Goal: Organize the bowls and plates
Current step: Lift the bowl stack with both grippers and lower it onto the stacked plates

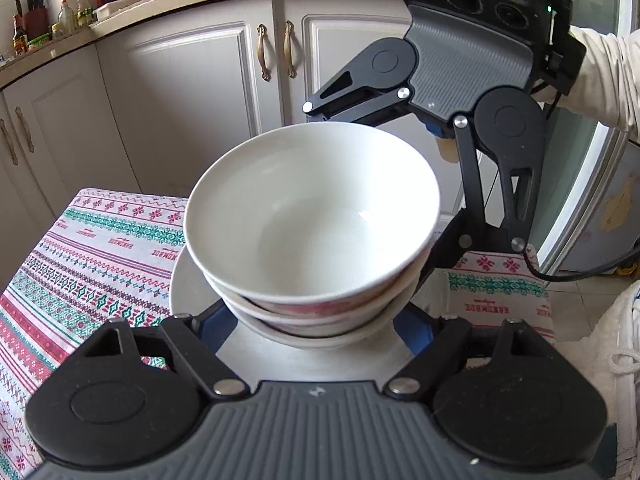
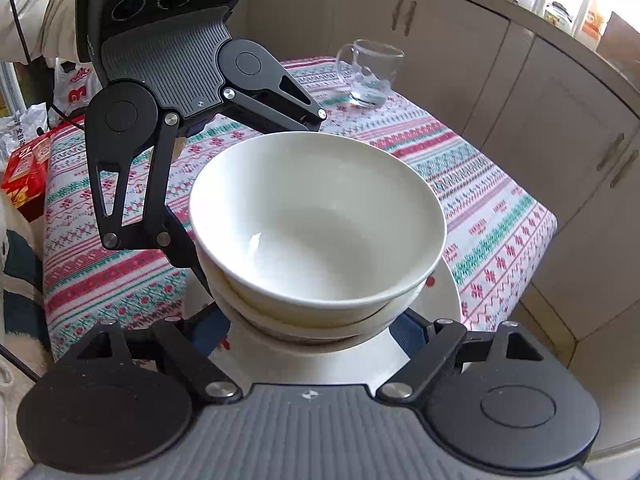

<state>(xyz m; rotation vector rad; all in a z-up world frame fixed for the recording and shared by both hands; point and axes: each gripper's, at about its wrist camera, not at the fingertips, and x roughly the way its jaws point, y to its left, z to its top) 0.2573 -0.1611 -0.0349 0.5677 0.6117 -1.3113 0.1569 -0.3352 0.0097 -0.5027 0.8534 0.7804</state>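
My worry is the bowls [image 1: 312, 232] sliding: three sit nested and a little askew on a plate [image 1: 188, 292], so any tilt or uneven pull between my two hands could tip them off. Both tongs, left [image 1: 316, 332] and right [image 2: 316, 332], reach in from opposite sides, jaws partly open around the base of the pile; whether the pads actually press I cannot tell. The bowls are plain white, glossy and empty. The pile is over the patterned cloth [image 2: 480, 200] on the surface, near a glass mug [image 2: 370, 72].
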